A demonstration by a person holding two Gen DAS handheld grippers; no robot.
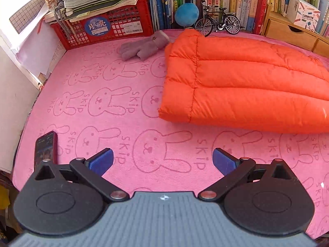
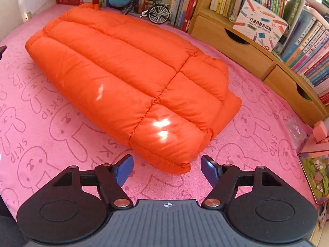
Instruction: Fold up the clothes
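Note:
An orange quilted down jacket (image 1: 242, 82) lies folded into a thick bundle on the pink rabbit-print towel (image 1: 115, 94). In the left wrist view my left gripper (image 1: 162, 160) hovers over bare towel in front of the jacket's left end, jaws wide apart with nothing between them. In the right wrist view the jacket (image 2: 127, 78) stretches away from the camera, and my right gripper (image 2: 167, 169) stands just before its near end, blue pads apart on either side of the hem's edge without pressing it.
A grey glove (image 1: 144, 48) lies by a red crate (image 1: 107, 27) of books at the back left. A phone (image 1: 45, 149) rests at the towel's left edge. A model bicycle (image 1: 218, 21), a blue plush ball (image 1: 186, 14), bookshelves and wooden drawers (image 2: 242, 47) line the back and right.

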